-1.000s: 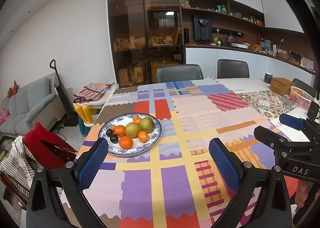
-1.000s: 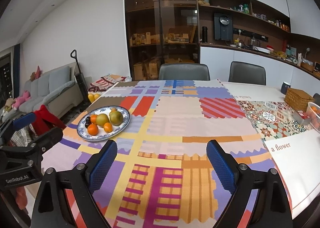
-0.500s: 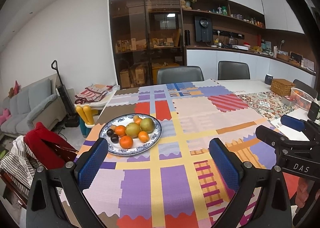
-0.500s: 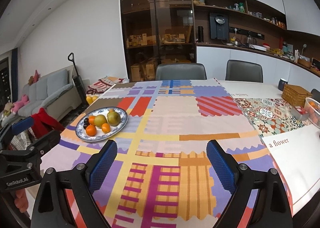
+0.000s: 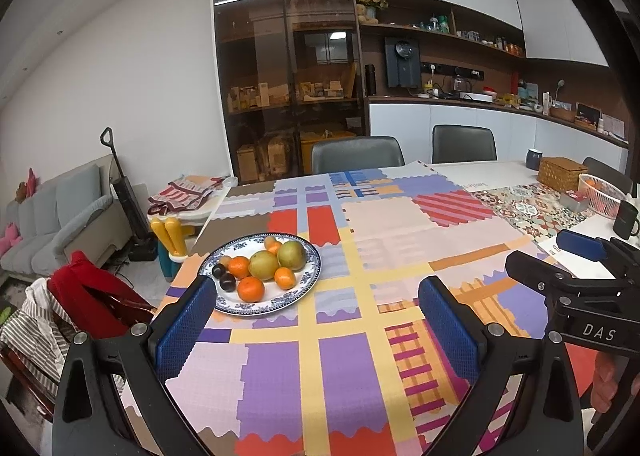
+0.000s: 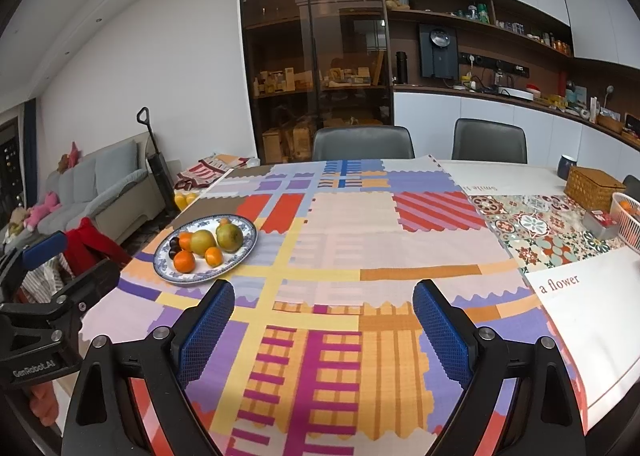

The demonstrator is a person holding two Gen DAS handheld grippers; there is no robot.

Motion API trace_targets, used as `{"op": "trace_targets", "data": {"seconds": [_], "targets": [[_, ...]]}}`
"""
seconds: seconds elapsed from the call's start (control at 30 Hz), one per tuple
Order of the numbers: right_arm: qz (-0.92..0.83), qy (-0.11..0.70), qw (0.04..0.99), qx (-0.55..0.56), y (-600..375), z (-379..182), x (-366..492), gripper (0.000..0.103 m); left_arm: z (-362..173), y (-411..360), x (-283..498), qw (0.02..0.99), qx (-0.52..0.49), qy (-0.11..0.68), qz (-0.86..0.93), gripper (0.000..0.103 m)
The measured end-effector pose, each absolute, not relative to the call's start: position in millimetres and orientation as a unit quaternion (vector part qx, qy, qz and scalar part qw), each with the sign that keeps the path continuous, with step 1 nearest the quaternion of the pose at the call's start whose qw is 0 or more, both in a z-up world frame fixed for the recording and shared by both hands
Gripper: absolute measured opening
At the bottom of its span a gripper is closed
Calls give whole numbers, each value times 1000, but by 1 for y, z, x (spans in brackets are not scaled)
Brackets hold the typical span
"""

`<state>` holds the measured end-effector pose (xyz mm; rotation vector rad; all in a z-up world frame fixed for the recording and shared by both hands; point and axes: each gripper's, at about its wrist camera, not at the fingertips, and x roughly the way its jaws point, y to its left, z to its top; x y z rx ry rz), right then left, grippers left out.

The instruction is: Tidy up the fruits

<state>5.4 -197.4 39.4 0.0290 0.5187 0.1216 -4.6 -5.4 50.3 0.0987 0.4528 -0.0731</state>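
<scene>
Fruit sits piled on a blue-patterned plate toward the left of the patchwork tablecloth: two greenish pears at the centre, oranges around them, dark plums at the near-left rim. Everything lies within the plate rim; no loose fruit shows on the cloth.

Left gripper: fingers spread wide, nothing between them, held over the near table edge with the plate just ahead of its left finger. Right gripper: fingers likewise spread and empty, aimed at mid-table, well apart from the plate.

A white wire basket stands at the far right edge; it may hold something orange, but the view there is too distorted to tell.

Judgement: the scene fits either fruit gathered and sorted onto the plate, or a mixed pile awaiting sorting. The pictures do not settle which.

Handling notes, should any piece be gripped: round fruit rolls, so centre the pads across the widest part. Fruit in the pile touch each other, so approach from above to avoid nudging neighbours off the rim. Plums are small and probably soft; close gently.
</scene>
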Motion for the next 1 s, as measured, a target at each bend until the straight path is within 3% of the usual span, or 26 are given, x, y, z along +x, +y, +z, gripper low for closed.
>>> {"op": "trace_targets", "data": {"seconds": [1.0], "targets": [[61,264,962,19,-198,37,6,92,42,-4,1,969,50,238,-33,103]]}}
